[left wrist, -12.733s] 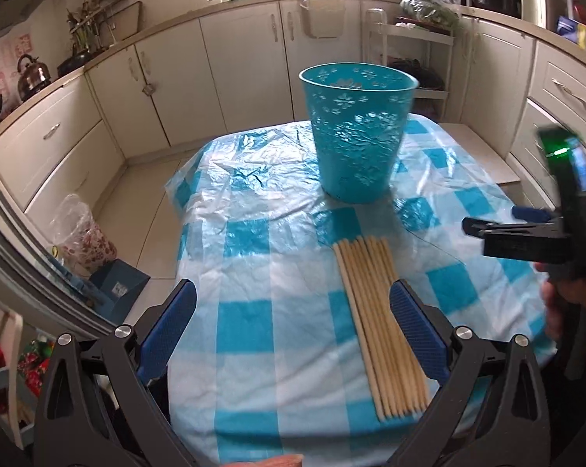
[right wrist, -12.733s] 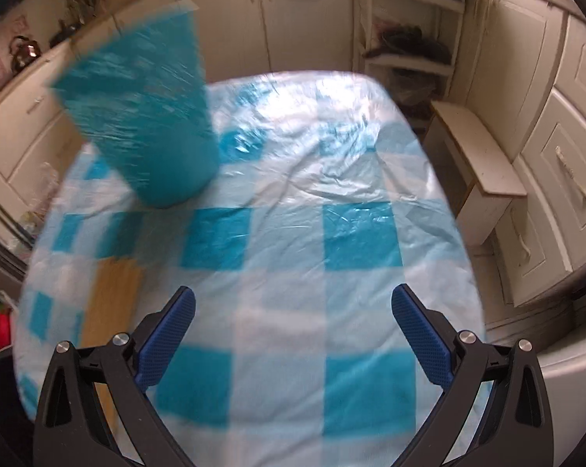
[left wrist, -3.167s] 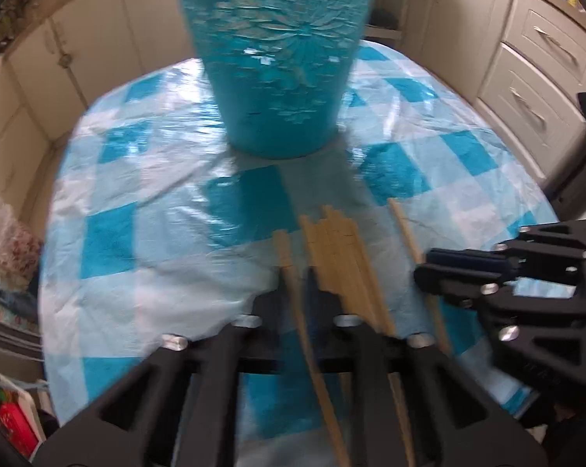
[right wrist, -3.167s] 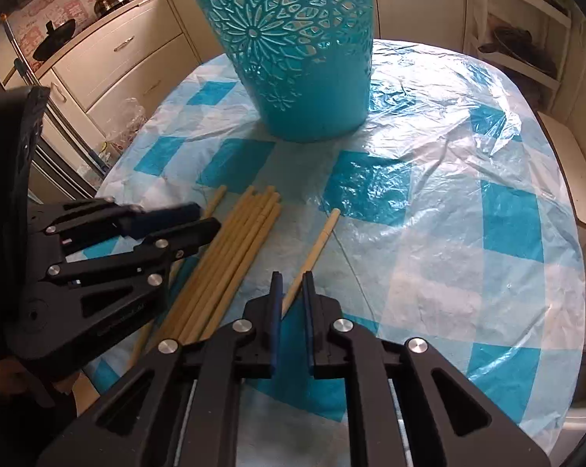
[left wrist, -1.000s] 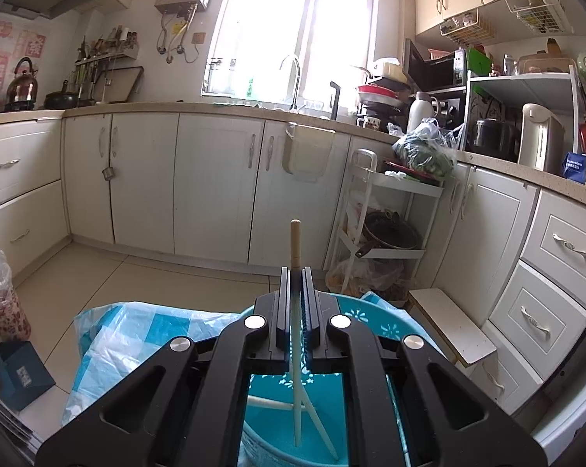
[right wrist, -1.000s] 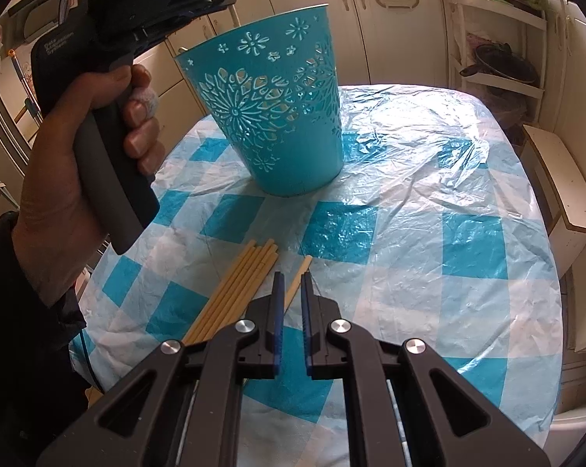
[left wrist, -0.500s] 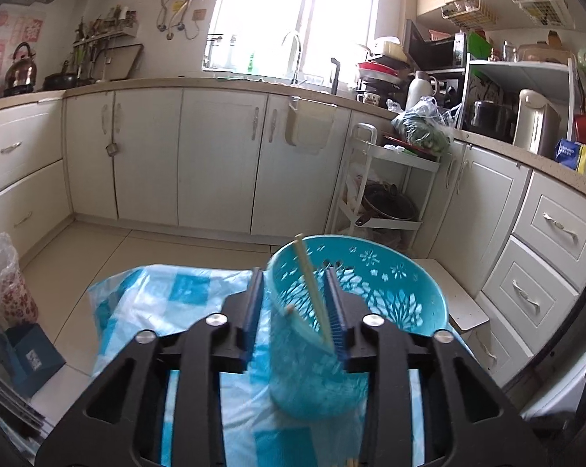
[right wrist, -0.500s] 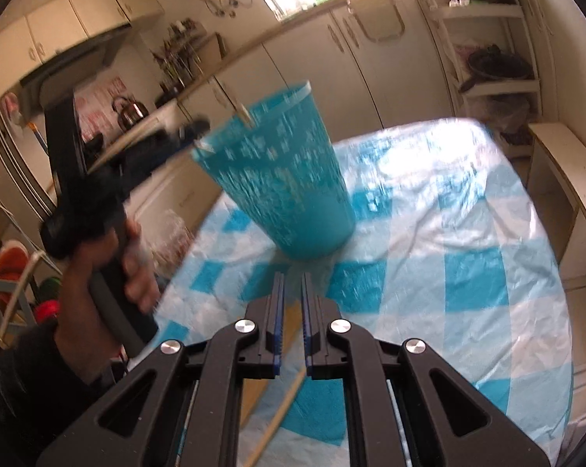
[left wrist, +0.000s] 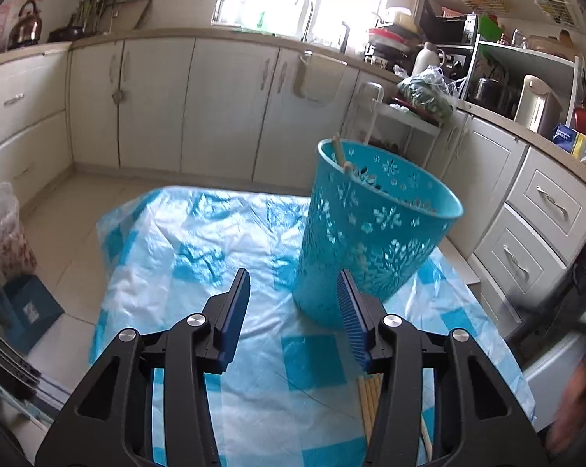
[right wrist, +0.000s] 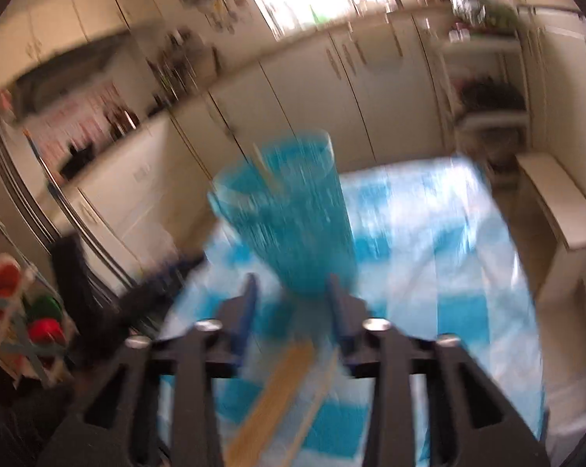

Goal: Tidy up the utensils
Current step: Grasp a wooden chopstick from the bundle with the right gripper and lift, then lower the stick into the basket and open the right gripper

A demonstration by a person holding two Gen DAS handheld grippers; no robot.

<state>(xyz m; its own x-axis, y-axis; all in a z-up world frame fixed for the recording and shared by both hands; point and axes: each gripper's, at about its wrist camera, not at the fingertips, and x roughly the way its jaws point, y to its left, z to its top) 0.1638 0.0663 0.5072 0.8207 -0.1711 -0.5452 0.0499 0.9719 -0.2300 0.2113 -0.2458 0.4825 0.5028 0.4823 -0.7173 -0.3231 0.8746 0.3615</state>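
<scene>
A teal cut-out basket (left wrist: 374,241) stands on the blue-and-white checked table cover (left wrist: 199,257). Two wooden chopsticks (left wrist: 340,153) lean inside it, tips above the far rim. More chopsticks (left wrist: 371,401) lie on the cover just under my left gripper's right finger. My left gripper (left wrist: 295,313) sits in front of the basket, its jaws opening, with nothing between them. The right wrist view is blurred: my right gripper (right wrist: 292,307) is also opening with nothing between its pads, above the chopstick bundle (right wrist: 277,385) and one loose chopstick (right wrist: 318,393), with the basket (right wrist: 289,218) beyond.
Kitchen cabinets (left wrist: 223,105) run behind the table, and drawers (left wrist: 542,214) stand at the right. A wire rack (left wrist: 402,116) is beyond the basket. A dark blur at the left is the other gripper (right wrist: 153,284). A low white bench (right wrist: 557,202) stands right of the table.
The left gripper let its chopstick go into the basket, opened, then drew back and down from the rim. The right gripper's shut jaws have come apart and its view has swung up.
</scene>
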